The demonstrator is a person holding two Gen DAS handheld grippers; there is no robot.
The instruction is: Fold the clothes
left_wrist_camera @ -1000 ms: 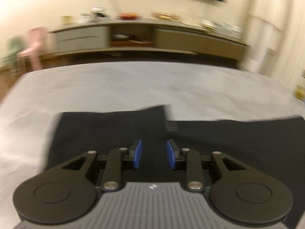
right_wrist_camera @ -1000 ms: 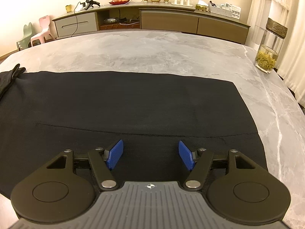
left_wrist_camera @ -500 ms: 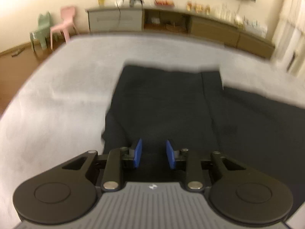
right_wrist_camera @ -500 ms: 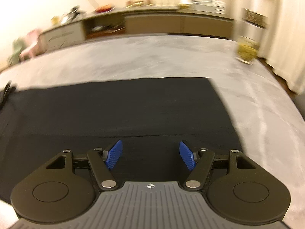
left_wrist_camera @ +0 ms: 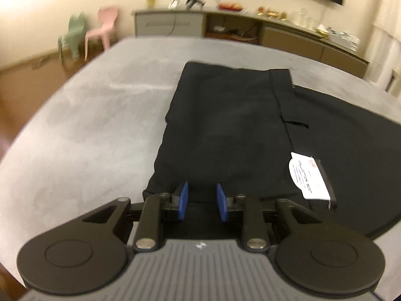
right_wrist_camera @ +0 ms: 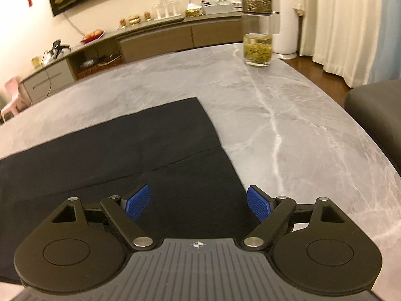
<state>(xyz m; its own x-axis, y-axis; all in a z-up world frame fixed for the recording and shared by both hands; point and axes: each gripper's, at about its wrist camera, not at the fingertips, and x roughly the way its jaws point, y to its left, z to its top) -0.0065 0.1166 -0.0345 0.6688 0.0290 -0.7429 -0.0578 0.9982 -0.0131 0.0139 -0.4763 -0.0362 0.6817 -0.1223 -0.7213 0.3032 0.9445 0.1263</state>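
Note:
A black garment (left_wrist_camera: pixel 230 130) lies flat on the grey marble table (left_wrist_camera: pixel 87 130), one end folded over with a white tag (left_wrist_camera: pixel 308 175) showing at the fold's edge. My left gripper (left_wrist_camera: pixel 201 200) hangs over the near edge of the folded part, its blue pads a narrow gap apart and nothing between them. In the right wrist view the other end of the garment (right_wrist_camera: pixel 125 155) lies flat with a seam line across it. My right gripper (right_wrist_camera: pixel 199 203) is wide open above the garment's right edge, empty.
A glass jar of yellow-green tea (right_wrist_camera: pixel 257 49) stands on the table at the far right. A dark chair (right_wrist_camera: pixel 376 115) sits by the table's right side. A long sideboard (left_wrist_camera: pixel 225 30) and small pink and green chairs (left_wrist_camera: pixel 100 30) stand beyond the table.
The left gripper has swung round from facing across the garment to looking along the folded part, and the white tag has come into view. The right gripper has turned right, toward the garment's edge.

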